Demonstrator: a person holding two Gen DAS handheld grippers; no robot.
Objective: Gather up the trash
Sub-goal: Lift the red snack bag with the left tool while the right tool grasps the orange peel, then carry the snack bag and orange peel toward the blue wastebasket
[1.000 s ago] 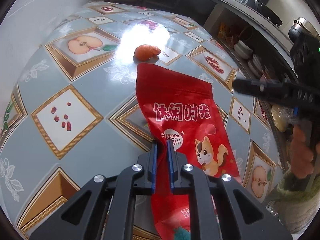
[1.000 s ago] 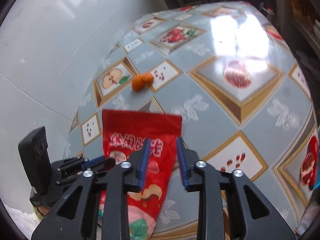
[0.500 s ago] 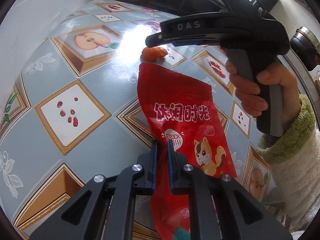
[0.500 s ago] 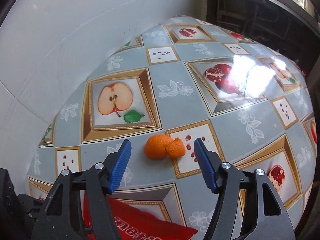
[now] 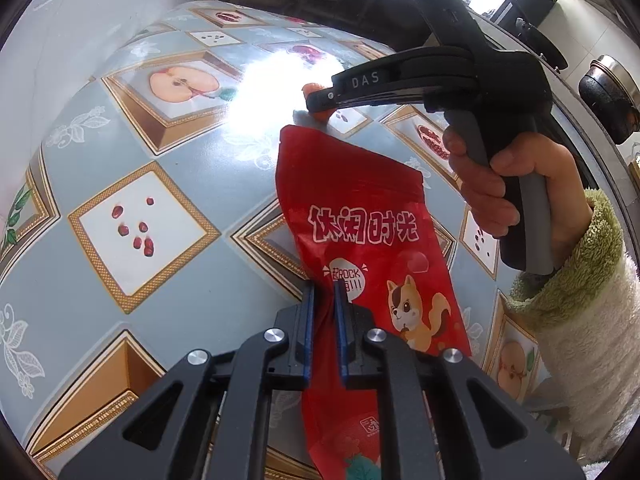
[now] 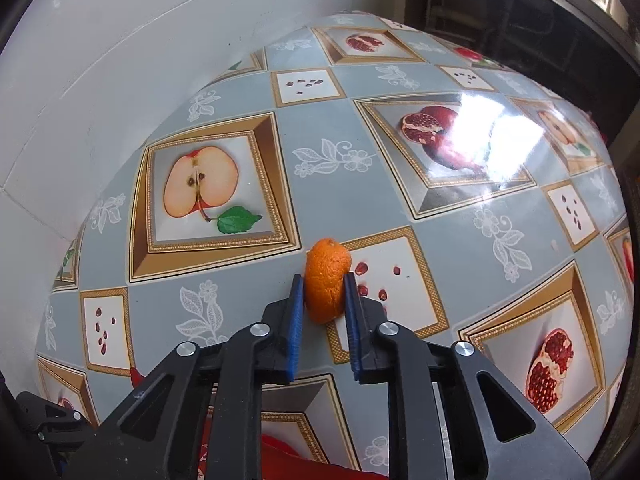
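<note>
Orange peel (image 6: 327,280) on worktop (image 6: 440,248), squeezed between right gripper (image 6: 322,300) pads, jaws closing on it. Red bag (image 5: 368,240) pinched at its edge by left gripper (image 5: 322,312), jaws pressed nearly together, bag hanging over worktop just short of peel. Right hand (image 5: 504,184) on grip, green fleece sleeve (image 5: 576,300) behind.

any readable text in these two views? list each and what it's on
"休闲时光": red snack bag, big white characters.
"ROCK": white badge on the same bag; the characters around it are partly hidden and unclear.
"DAS": arm of the right gripper.
Small print low on the bag: too small to read.
Right wrist view: none.
</note>
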